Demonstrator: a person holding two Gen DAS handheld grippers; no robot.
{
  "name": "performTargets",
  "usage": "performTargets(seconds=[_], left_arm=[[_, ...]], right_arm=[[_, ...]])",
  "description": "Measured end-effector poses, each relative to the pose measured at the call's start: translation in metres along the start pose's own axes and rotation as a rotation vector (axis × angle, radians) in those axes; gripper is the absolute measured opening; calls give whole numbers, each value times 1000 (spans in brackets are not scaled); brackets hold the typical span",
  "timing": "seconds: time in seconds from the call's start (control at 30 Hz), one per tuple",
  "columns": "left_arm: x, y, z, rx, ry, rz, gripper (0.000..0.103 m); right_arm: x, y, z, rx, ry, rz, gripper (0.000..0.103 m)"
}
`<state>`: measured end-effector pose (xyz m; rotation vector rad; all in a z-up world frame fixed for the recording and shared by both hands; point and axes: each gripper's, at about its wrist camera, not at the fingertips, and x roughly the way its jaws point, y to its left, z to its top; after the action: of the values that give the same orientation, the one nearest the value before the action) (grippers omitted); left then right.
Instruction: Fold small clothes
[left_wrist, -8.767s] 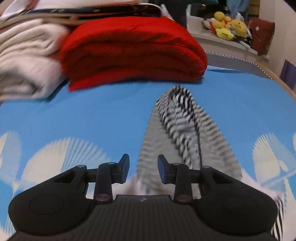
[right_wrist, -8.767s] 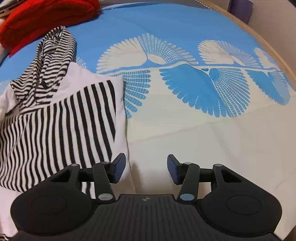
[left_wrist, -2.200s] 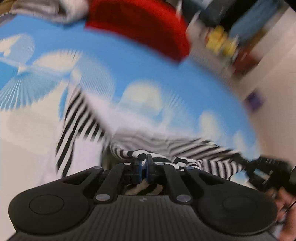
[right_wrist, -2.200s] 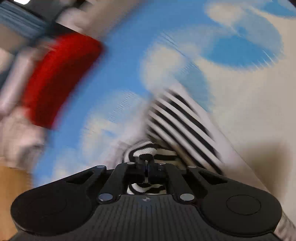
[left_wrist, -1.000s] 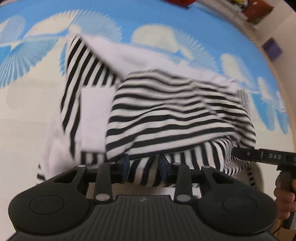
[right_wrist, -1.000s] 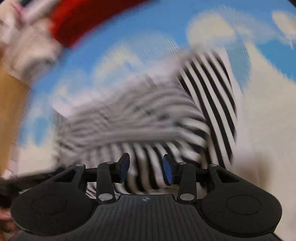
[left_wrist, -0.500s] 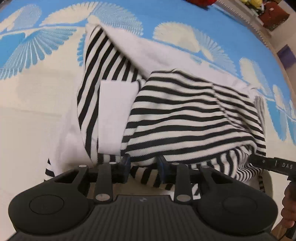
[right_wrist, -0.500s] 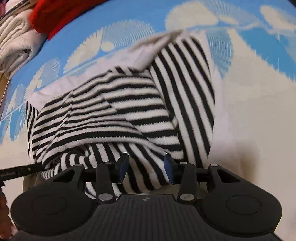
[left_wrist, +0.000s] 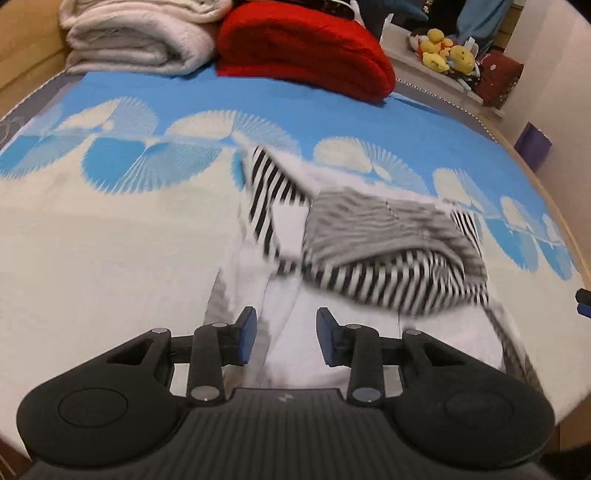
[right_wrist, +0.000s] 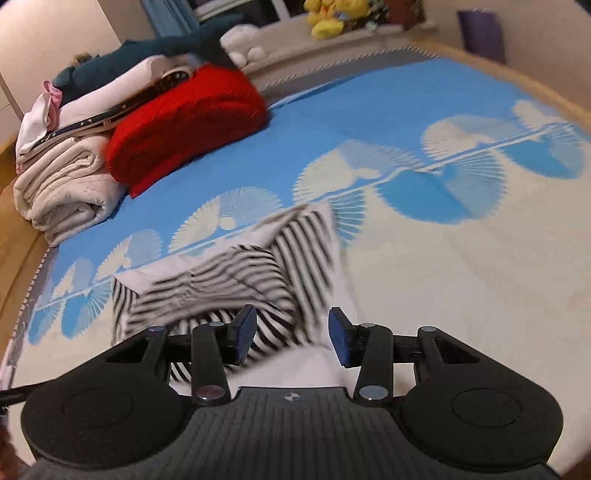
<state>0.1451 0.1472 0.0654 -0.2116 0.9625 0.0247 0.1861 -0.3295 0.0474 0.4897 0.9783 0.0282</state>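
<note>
While spread and empty, both grippers' fingers (left_wrist: 246, 334) (right_wrist: 340, 339) just short of striped garment (left_wrist: 388, 251) (right_wrist: 236, 280).

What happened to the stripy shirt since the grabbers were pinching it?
Both let go: the left hand-held gripper and right hand-held gripper are open and pulled back. The black-and-white striped shirt now lies folded over on the blue-and-white bedspread. The red folded blanket stayed put.

A home bedroom: patterned bedspread (left_wrist: 110, 229), folded blankets (left_wrist: 140, 37), plush toys (left_wrist: 447, 55).
</note>
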Motion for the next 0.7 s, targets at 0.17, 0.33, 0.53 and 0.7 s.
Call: performTargets(seconds=[0.17,0.33,0.53,0.7], left_arm=[[-4,23,-59,-48,60,30,39],[0,45,-84,-229,109,-13,40],[9,57,-87,-375,125,42,70],[33,57,-92,-398,218,48,70]], right_arm=[[-24,-43,-64,71,25,-36,43],[-10,-66,-95,135,136,-66,42],[3,-67,-107,124,196,-77,52],[22,-69,-119,150,275,-84,56]])
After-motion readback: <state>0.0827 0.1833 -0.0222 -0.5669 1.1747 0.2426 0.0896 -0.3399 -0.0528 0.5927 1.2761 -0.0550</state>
